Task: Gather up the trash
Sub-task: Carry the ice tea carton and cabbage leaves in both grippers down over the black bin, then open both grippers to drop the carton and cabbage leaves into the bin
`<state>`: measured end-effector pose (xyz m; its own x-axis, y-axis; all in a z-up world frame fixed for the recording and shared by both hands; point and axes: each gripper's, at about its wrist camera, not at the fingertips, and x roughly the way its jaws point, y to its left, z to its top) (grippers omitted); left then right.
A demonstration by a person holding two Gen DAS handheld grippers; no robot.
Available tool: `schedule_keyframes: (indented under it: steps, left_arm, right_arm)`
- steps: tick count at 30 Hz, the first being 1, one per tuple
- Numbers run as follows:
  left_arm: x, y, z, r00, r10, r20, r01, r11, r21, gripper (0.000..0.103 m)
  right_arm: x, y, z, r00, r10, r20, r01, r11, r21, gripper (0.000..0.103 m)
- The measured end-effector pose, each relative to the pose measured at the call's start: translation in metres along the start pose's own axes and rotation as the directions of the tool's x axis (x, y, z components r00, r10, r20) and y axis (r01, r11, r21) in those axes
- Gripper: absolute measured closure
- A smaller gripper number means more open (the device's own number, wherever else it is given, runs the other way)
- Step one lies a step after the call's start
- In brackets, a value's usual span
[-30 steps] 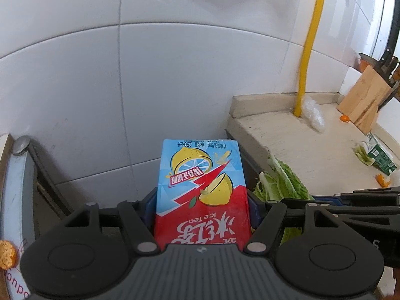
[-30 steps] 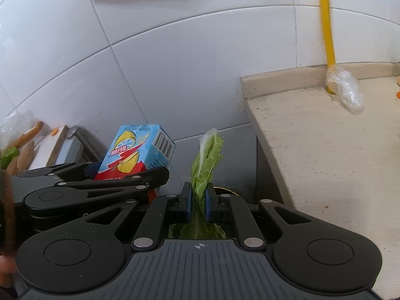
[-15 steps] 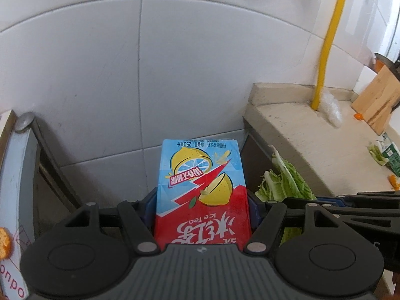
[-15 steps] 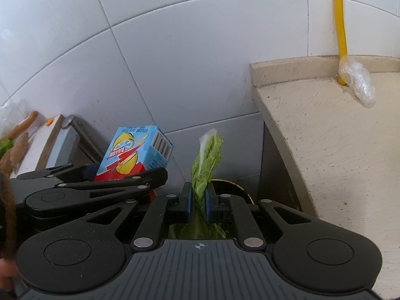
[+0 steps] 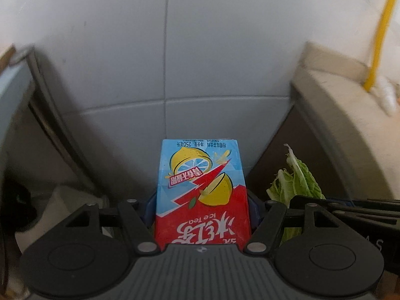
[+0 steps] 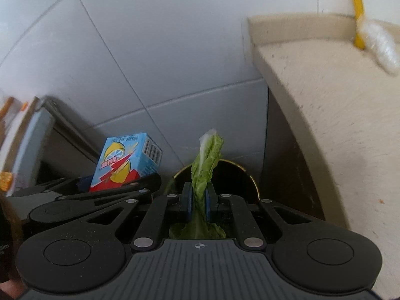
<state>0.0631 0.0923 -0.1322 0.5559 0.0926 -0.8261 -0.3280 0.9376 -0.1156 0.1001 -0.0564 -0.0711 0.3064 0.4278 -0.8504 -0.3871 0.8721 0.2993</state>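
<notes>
Left gripper (image 5: 202, 215) has its fingers clamped on the ice tea carton (image 5: 202, 190), one on each narrow side. Right gripper (image 6: 199, 201) has its fingers nearly together, pinching the lettuce leaf (image 6: 206, 165). Both items are held in the air in the gap between the worktop (image 6: 325, 105) and a grey appliance (image 5: 15, 95), in front of the tiled wall (image 5: 175, 50). The bin (image 6: 247, 175), dark with a gold rim, sits directly under the leaf; it is not visible in the left view.

Risks: the carton looks offset to the side of the bin opening, so releasing now could drop it on the rim or floor. The leaf is limp and may cling to a finger pad on release. The two grippers are close together and could knock.

Orientation: the carton's long axis runs along the fingers, free end pointing away from the camera, print upside down. The leaf's long axis likewise, tip forward, its other end bunched behind the fingers.
</notes>
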Motion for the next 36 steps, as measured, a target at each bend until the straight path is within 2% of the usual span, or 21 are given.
schedule_keyframes:
  steps: [9, 18, 28, 36]
  left_arm:
    - [0.057, 0.015, -0.021, 0.995, 0.032, -0.094, -0.039, 0.996, -0.083, 0.042]
    - [0.116, 0.027, -0.044, 0.980, 0.055, -0.192, -0.078, 0.990, -0.114, 0.042]
    - [0.162, 0.029, -0.061, 0.967, 0.084, -0.241, -0.112, 0.988, -0.104, 0.042]
    - [0.200, 0.028, -0.067, 0.951, 0.079, -0.299, -0.117, 0.987, -0.111, 0.042]
  right_arm:
    - [0.062, -0.012, -0.001, 0.996, 0.020, -0.092, -0.019, 1.000, 0.012, 0.089]
    - [0.120, -0.017, -0.020, 0.983, 0.009, -0.183, -0.003, 0.999, 0.036, 0.089]
    - [0.163, -0.035, -0.029, 0.973, -0.011, -0.230, 0.027, 0.998, 0.063, 0.089]
    - [0.193, -0.044, -0.034, 0.969, -0.042, -0.245, 0.060, 0.996, 0.069, 0.089]
